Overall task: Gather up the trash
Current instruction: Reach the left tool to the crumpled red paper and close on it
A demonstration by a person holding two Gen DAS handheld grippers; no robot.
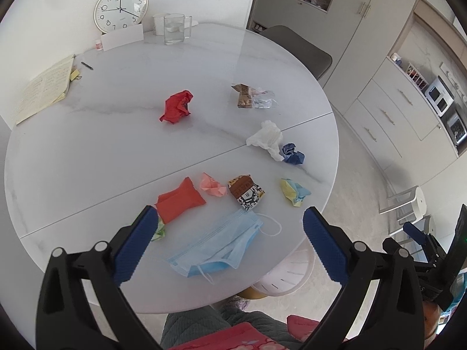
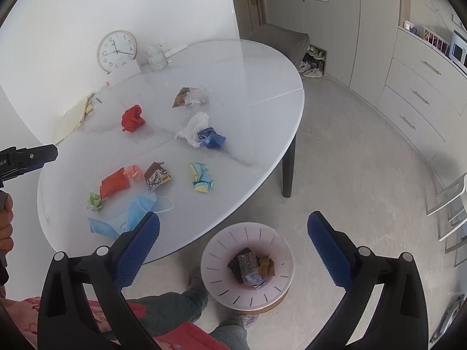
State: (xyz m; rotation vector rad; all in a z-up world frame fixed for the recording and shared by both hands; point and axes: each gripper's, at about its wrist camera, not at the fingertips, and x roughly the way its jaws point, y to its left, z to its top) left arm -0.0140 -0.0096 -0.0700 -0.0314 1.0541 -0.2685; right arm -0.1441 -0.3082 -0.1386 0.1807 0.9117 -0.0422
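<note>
Several pieces of trash lie on the white round table (image 1: pixel 102 145): a blue face mask (image 1: pixel 216 245), a red packet (image 1: pixel 179 199), a pink paper (image 1: pixel 211 186), a brown printed carton (image 1: pixel 246 193), a yellow-blue paper (image 1: pixel 294 191), a white tissue (image 1: pixel 267 138), a blue wrapper (image 1: pixel 293 153) and a red crumpled paper (image 1: pixel 176 106). My left gripper (image 1: pixel 229 245) is open above the mask. My right gripper (image 2: pixel 233 248) is open and empty above the pink trash bin (image 2: pixel 248 265) on the floor, which holds a few wrappers.
A clock (image 1: pixel 120 7), a glass pitcher (image 1: pixel 174 28), a notebook (image 1: pixel 43 87) and a pen (image 1: pixel 87 65) stand at the table's far side. A grey chair (image 2: pixel 280 39) is behind the table. Cabinets (image 2: pixel 420 93) line the right wall. A clear snack bag (image 1: pixel 252 96) lies mid-table.
</note>
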